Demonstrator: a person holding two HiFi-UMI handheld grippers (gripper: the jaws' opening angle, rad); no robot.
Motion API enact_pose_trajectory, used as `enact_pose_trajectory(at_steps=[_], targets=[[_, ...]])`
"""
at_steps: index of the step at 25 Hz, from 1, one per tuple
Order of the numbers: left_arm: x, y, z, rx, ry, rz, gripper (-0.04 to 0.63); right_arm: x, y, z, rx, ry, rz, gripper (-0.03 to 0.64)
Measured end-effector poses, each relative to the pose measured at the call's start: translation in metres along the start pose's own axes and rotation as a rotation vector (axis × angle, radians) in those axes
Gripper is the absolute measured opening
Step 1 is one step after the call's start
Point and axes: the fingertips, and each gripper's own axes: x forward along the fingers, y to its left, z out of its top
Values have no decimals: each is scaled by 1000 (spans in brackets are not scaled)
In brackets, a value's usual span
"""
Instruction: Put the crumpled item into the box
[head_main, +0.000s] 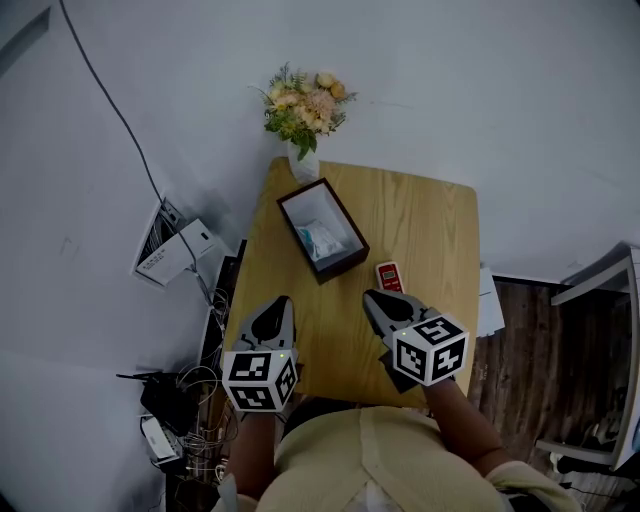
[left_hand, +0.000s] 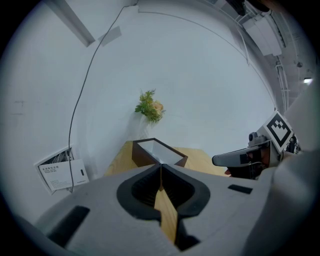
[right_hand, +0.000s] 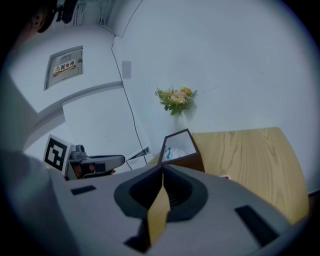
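A dark brown open box (head_main: 322, 229) stands on the wooden table (head_main: 430, 230), towards its far left. Inside the box lies a crumpled white and light-blue item (head_main: 320, 240); it also shows in the right gripper view, the crumpled item (right_hand: 174, 152) inside the box (right_hand: 181, 150). The left gripper view shows the box (left_hand: 158, 153) ahead with its white inside. My left gripper (head_main: 272, 304) and right gripper (head_main: 372, 297) hover over the near table edge, both shut with nothing between the jaws. In its own view the left gripper (left_hand: 161, 165) has its tips touching, as does the right gripper (right_hand: 163, 166).
A small red and white device (head_main: 389, 276) lies on the table just beyond the right gripper. A vase of flowers (head_main: 304, 108) stands at the far table edge. White boxes and cables (head_main: 175, 250) lie on the floor at left; a chair (head_main: 600, 380) stands at right.
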Motion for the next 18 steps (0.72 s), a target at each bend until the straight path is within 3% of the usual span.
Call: enact_pose_trajectory(at_steps=[18], targets=[[-14, -4, -16, -22, 10, 20, 31, -1, 7, -10, -44, 23, 8, 29]])
